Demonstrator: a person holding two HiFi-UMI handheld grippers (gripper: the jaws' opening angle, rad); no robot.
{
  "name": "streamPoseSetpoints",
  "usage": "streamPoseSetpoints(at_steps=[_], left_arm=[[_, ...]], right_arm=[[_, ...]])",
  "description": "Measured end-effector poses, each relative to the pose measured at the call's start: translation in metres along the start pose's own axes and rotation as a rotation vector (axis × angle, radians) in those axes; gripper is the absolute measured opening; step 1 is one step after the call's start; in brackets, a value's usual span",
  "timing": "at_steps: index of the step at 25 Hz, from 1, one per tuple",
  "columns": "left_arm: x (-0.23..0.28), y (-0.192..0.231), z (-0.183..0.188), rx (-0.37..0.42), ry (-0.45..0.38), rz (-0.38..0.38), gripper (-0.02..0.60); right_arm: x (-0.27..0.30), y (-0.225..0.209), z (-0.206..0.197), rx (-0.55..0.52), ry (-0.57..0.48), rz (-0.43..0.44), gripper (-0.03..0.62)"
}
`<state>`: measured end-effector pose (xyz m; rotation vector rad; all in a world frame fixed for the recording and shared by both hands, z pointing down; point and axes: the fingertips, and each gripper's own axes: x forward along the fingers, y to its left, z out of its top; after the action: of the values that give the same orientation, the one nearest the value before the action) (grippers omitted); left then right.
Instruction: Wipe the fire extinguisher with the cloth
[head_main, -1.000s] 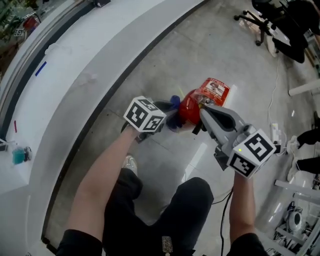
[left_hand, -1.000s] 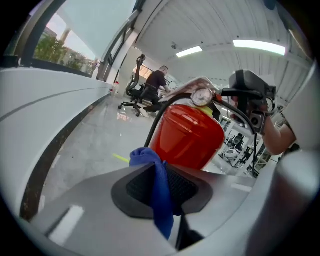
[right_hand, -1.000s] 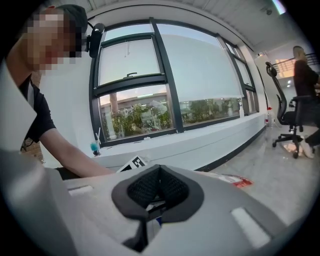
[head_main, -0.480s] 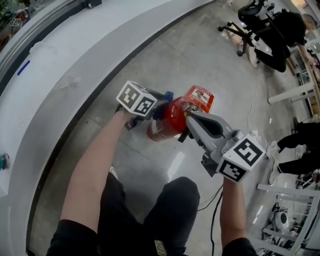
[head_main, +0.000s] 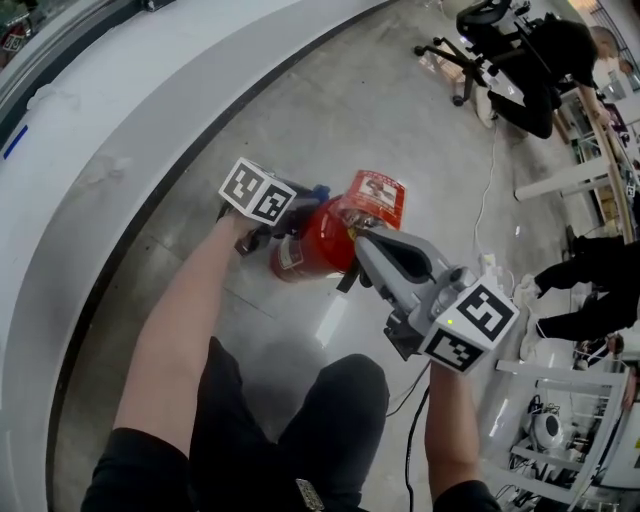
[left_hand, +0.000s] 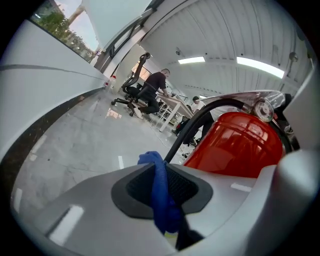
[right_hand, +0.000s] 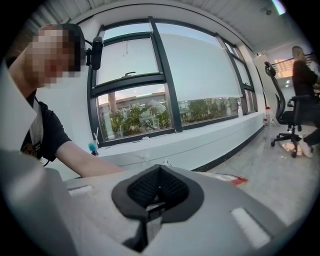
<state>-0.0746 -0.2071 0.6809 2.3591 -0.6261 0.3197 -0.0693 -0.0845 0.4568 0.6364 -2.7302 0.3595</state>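
Cloth (left_hand: 161, 195) pinched between partly closed jaws of left gripper (head_main: 303, 206), blue fold poking out past the pads. Right gripper (head_main: 362, 244) fully shut, tip at near side of extinguisher (head_main: 318, 236); cannot tell from any view whether anything is caught in it.

Extinguisher just right of left fingertips, cloth tip at or almost on red shell; contact itself not visible. Seen from head view, long axis running from lower left, near person, up to right, label (head_main: 376, 192) at far end. Seen from left gripper view, red dome to right of jaws, gauge (left_hand: 263, 110) above it, hose (left_hand: 192, 125) arcing down behind cloth. Cannot tell whether base rests on floor.

Judged next: press cloth rightward onto shell, then stroke along that axis toward label. Left gripper nearer and loaded for wiping; right gripper better placed to steady.
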Motion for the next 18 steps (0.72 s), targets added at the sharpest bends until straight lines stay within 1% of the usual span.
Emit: streamPoseSetpoints(at_steps=[3,6,11,14,18], left_arm=[[-0.009,-0.003,-0.007,-0.029,0.006,-0.004,0.064],[-0.021,-0.006,-0.019,-0.022,0.031,0.025,0.063],[-0.039,-0.020,-0.053,0.007,0.148,0.041,0.063],[-0.044,-0.030,-0.065,0.033,0.195,0.052,0.061],[-0.043,-0.049,-0.084,0.077,0.280,0.024,0.063]], right_arm=[[-0.001,-0.001,-0.001,-0.001,-0.005,-0.008,0.003],[-0.002,-0.001,-0.001,-0.006,-0.006,-0.017,0.003],[-0.001,-0.001,0.000,-0.015,0.016,-0.021,0.003],[0.001,-0.001,0.001,-0.024,0.026,-0.034,0.003],[-0.001,-0.002,0.001,-0.023,0.019,-0.065,0.003]])
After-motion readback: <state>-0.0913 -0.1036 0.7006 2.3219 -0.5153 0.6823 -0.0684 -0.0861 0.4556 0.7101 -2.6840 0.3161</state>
